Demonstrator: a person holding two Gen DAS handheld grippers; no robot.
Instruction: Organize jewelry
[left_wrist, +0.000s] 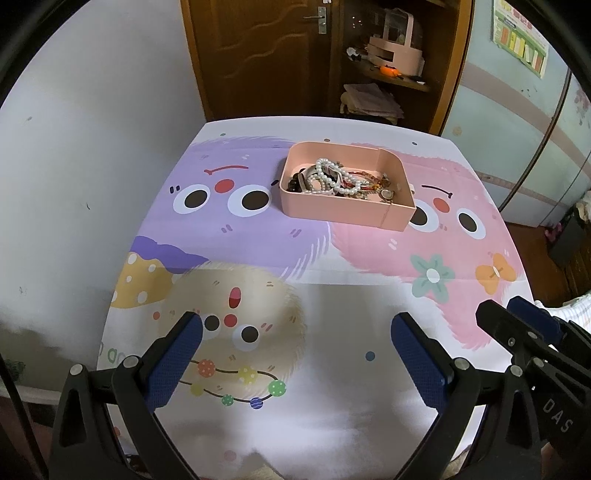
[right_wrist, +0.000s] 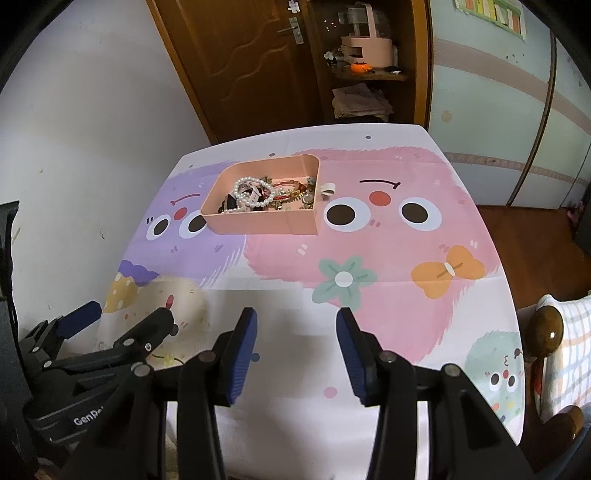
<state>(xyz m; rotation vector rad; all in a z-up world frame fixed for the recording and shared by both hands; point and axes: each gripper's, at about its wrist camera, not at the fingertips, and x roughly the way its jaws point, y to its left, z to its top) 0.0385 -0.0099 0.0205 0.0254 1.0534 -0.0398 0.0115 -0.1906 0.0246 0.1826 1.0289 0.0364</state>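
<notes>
A pink open tray (left_wrist: 295, 206) stands at the far middle of the table, also in the right wrist view (right_wrist: 258, 225). It holds a tangle of jewelry: white pearl strands (left_wrist: 334, 177) (right_wrist: 255, 192), red bangles (right_wrist: 288, 196), dark beads and a small watch (left_wrist: 386, 193). A small white ring-like piece (right_wrist: 328, 190) lies on the cloth just right of the tray. My left gripper (left_wrist: 295, 347) is open and empty, low over the table's near edge. My right gripper (right_wrist: 295, 343) is open and empty, beside it on the right.
The table wears a cartoon-monster cloth (left_wrist: 258, 240). A white wall is at the left, a brown door (left_wrist: 258, 55) and a shelf with a pink organizer (left_wrist: 399, 44) stand behind. A wooden chair knob with a checked cushion (right_wrist: 550, 332) is at the right.
</notes>
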